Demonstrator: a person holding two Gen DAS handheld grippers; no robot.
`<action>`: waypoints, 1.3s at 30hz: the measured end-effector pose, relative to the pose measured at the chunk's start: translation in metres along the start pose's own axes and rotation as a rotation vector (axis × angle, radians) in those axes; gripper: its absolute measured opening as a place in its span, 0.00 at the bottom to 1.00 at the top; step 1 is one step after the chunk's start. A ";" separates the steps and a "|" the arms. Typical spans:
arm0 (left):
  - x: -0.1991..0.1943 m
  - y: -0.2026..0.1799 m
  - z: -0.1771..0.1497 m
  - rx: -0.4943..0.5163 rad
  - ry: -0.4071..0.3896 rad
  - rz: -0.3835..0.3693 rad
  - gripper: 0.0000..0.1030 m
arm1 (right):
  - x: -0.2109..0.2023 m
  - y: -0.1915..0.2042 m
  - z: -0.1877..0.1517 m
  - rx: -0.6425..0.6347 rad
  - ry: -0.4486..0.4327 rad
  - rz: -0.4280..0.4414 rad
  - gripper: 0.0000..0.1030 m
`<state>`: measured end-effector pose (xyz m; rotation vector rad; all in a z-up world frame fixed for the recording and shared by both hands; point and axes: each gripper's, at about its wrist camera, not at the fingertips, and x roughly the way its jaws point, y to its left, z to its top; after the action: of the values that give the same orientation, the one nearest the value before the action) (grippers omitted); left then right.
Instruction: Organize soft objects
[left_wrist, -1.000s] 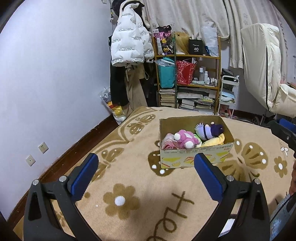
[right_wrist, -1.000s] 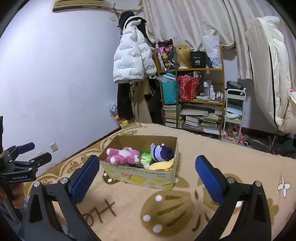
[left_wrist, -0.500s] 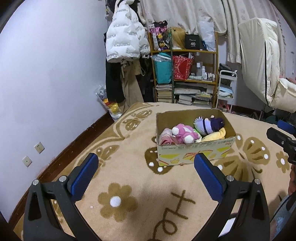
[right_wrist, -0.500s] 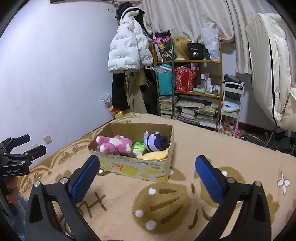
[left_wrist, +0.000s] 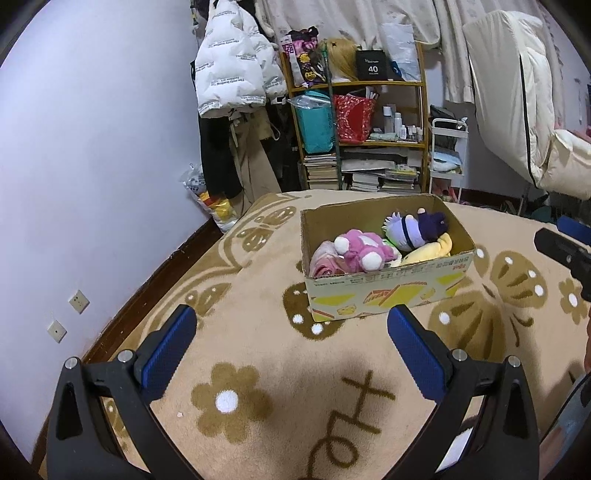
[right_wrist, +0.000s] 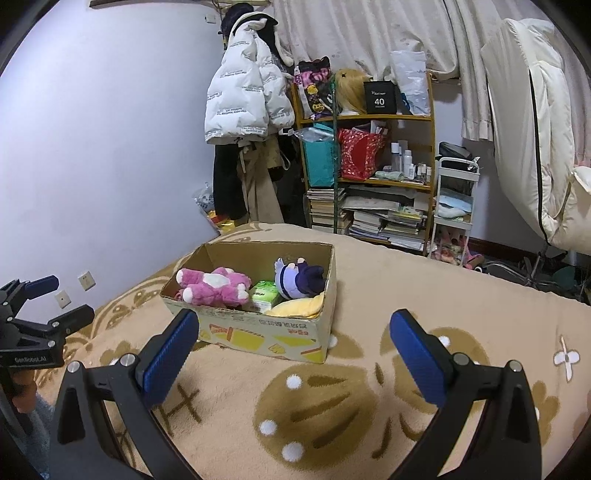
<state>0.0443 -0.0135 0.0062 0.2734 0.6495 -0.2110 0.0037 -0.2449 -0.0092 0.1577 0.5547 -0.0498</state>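
A cardboard box (left_wrist: 388, 291) (right_wrist: 258, 334) stands on the tan flowered blanket. It holds a pink plush (left_wrist: 360, 249) (right_wrist: 214, 284), a purple doll (left_wrist: 413, 229) (right_wrist: 299, 280), a yellow plush (left_wrist: 428, 251) (right_wrist: 299, 306) and a green tissue pack (right_wrist: 264, 293). My left gripper (left_wrist: 291, 354) is open and empty, short of the box's near side. My right gripper (right_wrist: 295, 350) is open and empty too, close to the box's front wall. The right gripper also shows in the left wrist view as a black shape at the right edge.
A wooden shelf (left_wrist: 358, 122) with books, bags and bottles stands behind the bed. A white puffer jacket (left_wrist: 232, 70) hangs on the wall at left. A white cart (right_wrist: 452, 206) and a cream chair (right_wrist: 535, 129) are at the right.
Both grippers have tilted slightly and come a little nearer to the box; it sits lower and larger in both views. Nothing was grasped.
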 end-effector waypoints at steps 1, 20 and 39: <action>0.000 -0.001 0.000 0.003 -0.001 0.000 0.99 | 0.000 0.000 0.000 0.001 -0.001 -0.001 1.00; 0.002 -0.001 -0.001 -0.007 0.004 0.002 0.99 | -0.001 -0.005 0.000 -0.001 0.000 0.003 1.00; 0.004 -0.004 -0.004 -0.006 0.010 0.001 0.99 | -0.002 -0.008 -0.001 -0.002 -0.001 0.004 1.00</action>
<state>0.0437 -0.0160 0.0001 0.2690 0.6602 -0.2071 0.0012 -0.2531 -0.0099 0.1572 0.5535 -0.0451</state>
